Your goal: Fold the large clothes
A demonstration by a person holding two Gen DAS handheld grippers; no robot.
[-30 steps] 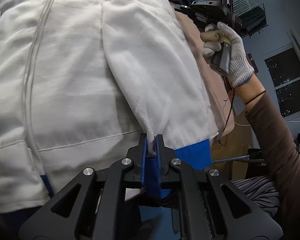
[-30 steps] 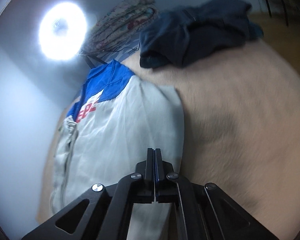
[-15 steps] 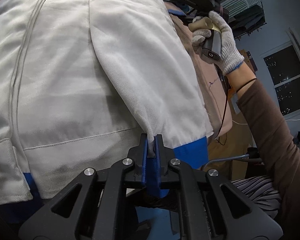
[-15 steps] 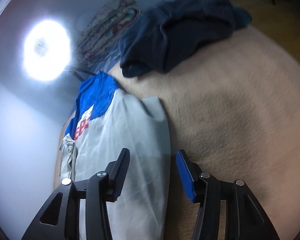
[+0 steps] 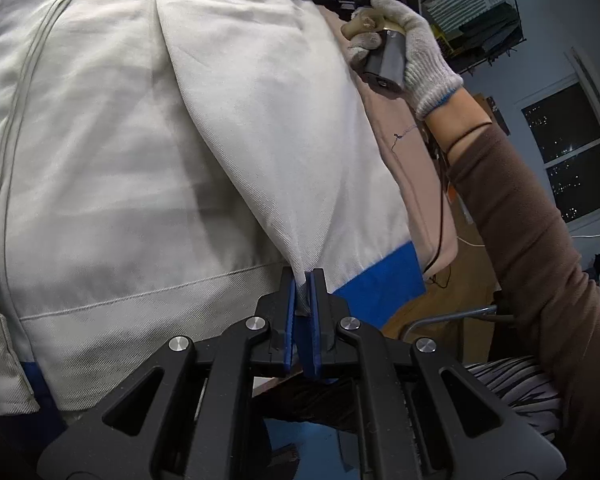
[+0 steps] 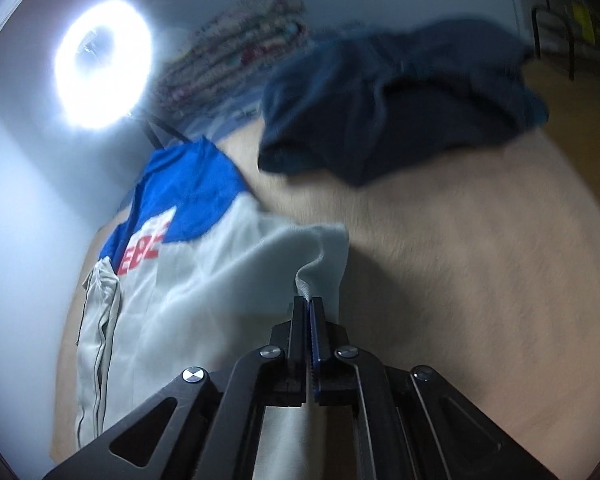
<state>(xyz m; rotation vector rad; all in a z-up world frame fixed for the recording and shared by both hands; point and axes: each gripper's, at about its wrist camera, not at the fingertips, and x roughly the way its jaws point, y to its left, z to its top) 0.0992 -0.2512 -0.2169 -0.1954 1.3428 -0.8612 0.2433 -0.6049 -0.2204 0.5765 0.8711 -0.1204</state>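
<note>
Here, lying flat on the tan bed surface (image 6: 480, 260): white jacket (image 5: 120, 140) with blue yoke and red lettering, spreading leftward. Left gripper (image 5: 303, 292) clamping down on a pinched peak of the folded-over sleeve beside the blue cuff. Right gripper (image 6: 309, 312), gripped by a white-gloved hand (image 5: 412, 44), squeezing tight on the jacket's raised edge fold. Sitting beyond, well apart: crumpled dark navy garment (image 6: 400, 100).

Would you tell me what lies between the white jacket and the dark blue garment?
Only bare tan surface separates white jacket from dark blue garment, in the right wrist view.
</note>
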